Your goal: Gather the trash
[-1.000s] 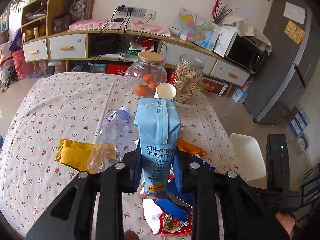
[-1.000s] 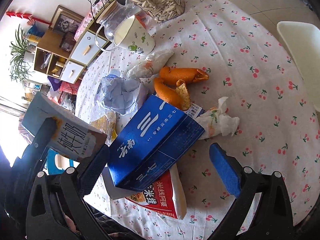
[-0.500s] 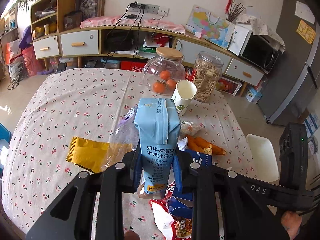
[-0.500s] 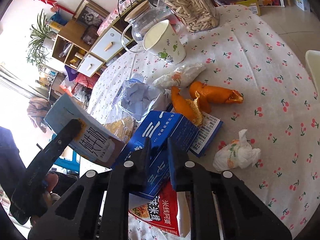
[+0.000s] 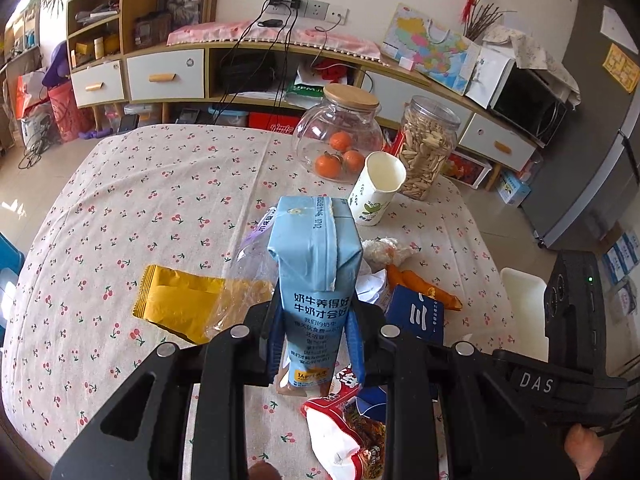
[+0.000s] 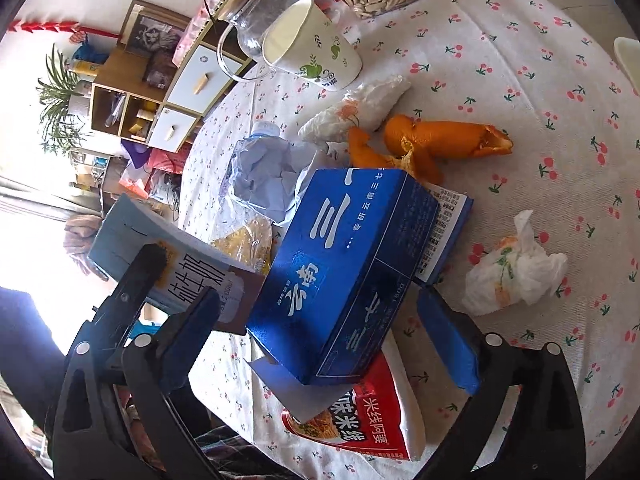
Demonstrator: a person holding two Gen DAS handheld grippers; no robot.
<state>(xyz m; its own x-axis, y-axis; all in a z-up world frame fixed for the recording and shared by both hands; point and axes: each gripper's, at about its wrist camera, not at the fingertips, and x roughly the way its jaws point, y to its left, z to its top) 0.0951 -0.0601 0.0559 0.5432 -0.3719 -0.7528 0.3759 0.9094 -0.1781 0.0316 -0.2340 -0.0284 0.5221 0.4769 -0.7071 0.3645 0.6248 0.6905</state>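
Observation:
My left gripper (image 5: 316, 336) is shut on a light-blue milk carton (image 5: 316, 256), held upright above the cherry-print tablecloth (image 5: 160, 200). The same carton (image 6: 168, 248) shows at the left of the right wrist view. The jaws of my right gripper (image 6: 320, 304) are opening and stand wide, one on each side of a blue cardboard box (image 6: 352, 248), with the pads clear of it. That box lies on a red noodle packet (image 6: 360, 420). Orange peel (image 6: 440, 144), a crumpled tissue (image 6: 516, 268), a crushed plastic bottle (image 6: 264, 168) and a yellow wrapper (image 5: 176, 304) lie around.
A paper cup (image 5: 380, 188), a glass jar with oranges (image 5: 340, 136) and a jar of seeds (image 5: 428, 148) stand at the table's far side. A second tissue (image 6: 360, 110) lies by the cup. A white chair (image 5: 524, 312) stands to the right of the table.
The right gripper was wide, shut half a second ago, and is wide again, now closer over the blue box. The left gripper still holds the carton and dipped slightly.

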